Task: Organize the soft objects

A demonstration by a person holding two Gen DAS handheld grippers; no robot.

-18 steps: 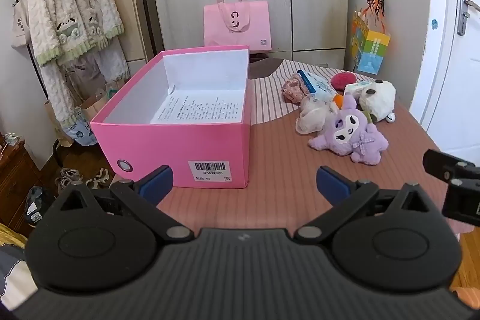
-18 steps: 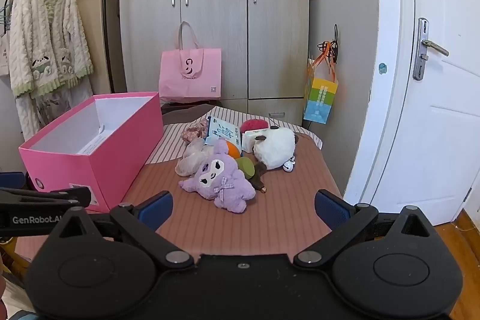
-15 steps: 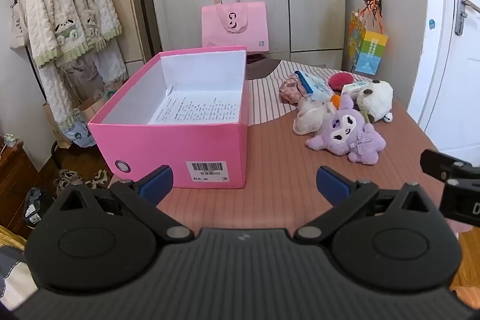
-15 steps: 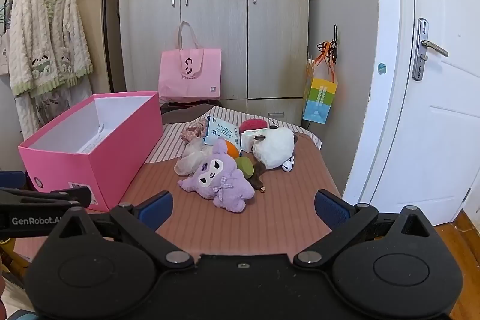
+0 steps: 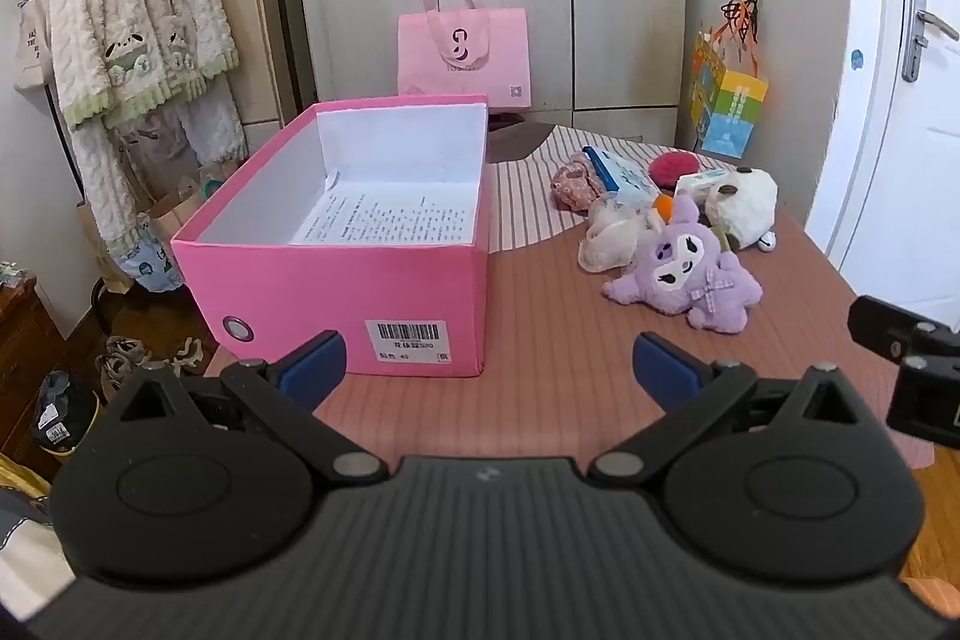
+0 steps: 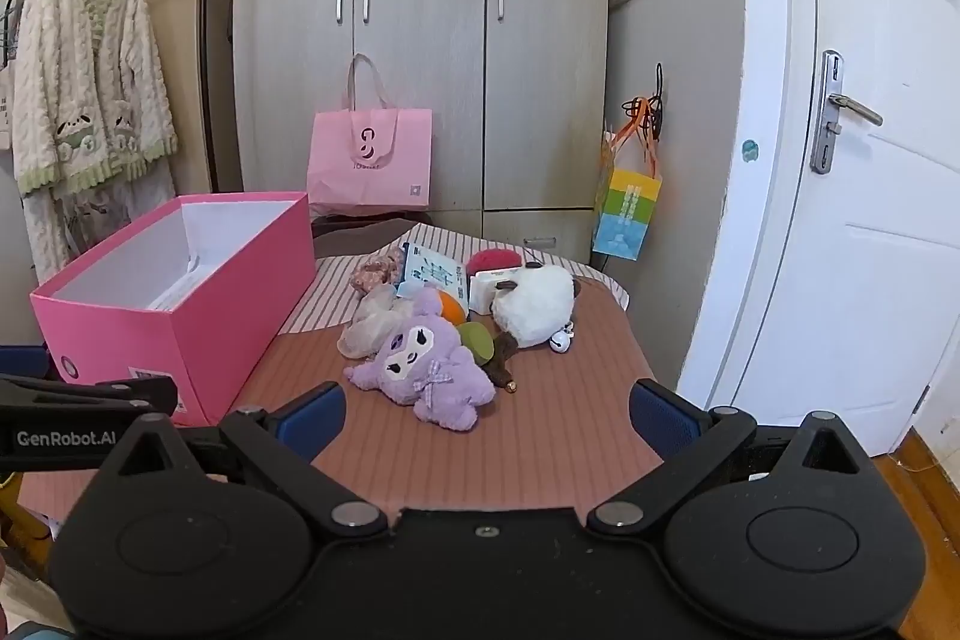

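**Soft toys still heaped on the table, nothing picked up yet**

The soft toys lie in a loose pile on the right side of the table [image 5: 540, 304]: a purple plush [image 5: 684, 274] nearest the front, a white plush [image 5: 744, 205] behind it, a cream bundle [image 5: 612, 235] and a red pom [image 5: 669, 166] further back. The pink box [image 5: 336, 280] stands open to their left, well apart, holding only a printed sheet.

Over the last half-second little has changed; both views have merely crept a touch closer. The left gripper [image 5: 489, 361] and right gripper [image 6: 487, 412] hover above the near edge, jaws spread fully and empty. My guess: sorting has not begun, and the purple plush is the likely first pick.
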